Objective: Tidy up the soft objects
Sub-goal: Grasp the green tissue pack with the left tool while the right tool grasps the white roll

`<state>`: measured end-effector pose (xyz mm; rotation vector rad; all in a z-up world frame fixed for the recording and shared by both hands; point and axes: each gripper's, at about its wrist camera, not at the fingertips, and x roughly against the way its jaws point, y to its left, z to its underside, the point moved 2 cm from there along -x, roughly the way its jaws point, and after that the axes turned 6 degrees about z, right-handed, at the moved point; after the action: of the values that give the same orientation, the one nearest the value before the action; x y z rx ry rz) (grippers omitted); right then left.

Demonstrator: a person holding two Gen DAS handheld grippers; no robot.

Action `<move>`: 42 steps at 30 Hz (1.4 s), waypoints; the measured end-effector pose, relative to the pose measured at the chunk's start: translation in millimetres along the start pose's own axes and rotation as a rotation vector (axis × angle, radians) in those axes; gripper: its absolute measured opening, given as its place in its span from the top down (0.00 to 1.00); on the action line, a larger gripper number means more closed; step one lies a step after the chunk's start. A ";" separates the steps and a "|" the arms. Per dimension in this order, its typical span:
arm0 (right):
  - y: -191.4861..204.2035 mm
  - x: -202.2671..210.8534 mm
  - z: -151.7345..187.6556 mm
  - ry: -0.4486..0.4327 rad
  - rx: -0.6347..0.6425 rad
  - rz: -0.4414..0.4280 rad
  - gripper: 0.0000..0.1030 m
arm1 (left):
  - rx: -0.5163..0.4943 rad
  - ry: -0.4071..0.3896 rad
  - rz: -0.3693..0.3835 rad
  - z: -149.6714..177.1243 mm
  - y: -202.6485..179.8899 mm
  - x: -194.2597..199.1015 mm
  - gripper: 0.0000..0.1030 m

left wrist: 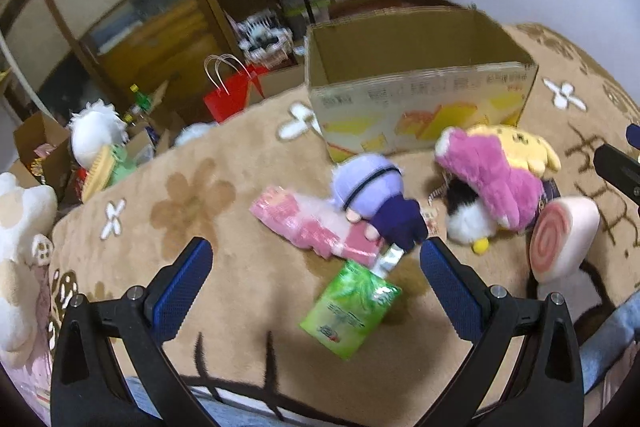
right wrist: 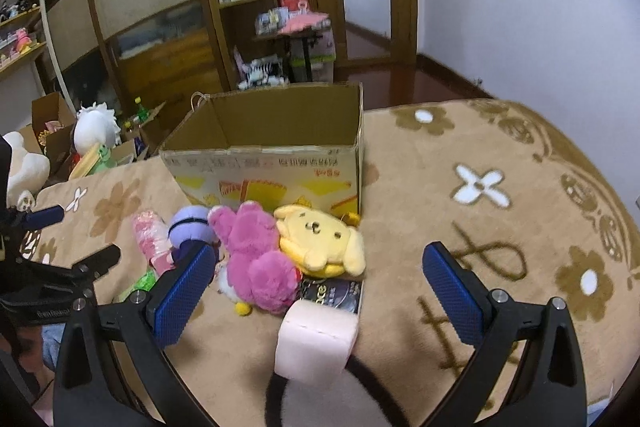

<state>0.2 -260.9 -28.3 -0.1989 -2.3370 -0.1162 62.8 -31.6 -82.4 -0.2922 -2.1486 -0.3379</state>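
Note:
An open cardboard box stands on the tan flowered blanket; it also shows in the right wrist view. In front of it lie a purple-haired doll, a pink packet, a green tissue pack, a pink plush, a yellow dog plush and a pink swirl-roll cushion. My left gripper is open and empty, above the green pack. My right gripper is open and empty, over the pink plush, yellow plush and cushion.
A wooden cabinet and shelves with small items stand behind. Boxes, a red bag and a white-haired doll sit on the floor at left. A white plush lies at the blanket's left edge. A dark packet lies under the plush pile.

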 end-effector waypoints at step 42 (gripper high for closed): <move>-11.6 -73.5 37.0 0.325 -0.139 -0.061 0.00 | -0.049 0.337 -0.017 26.2 -12.7 -86.6 0.00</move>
<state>22.8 -274.9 -107.0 -0.1633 -2.0120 -0.3182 86.7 -41.5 -170.0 -0.2272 -1.8146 -0.4189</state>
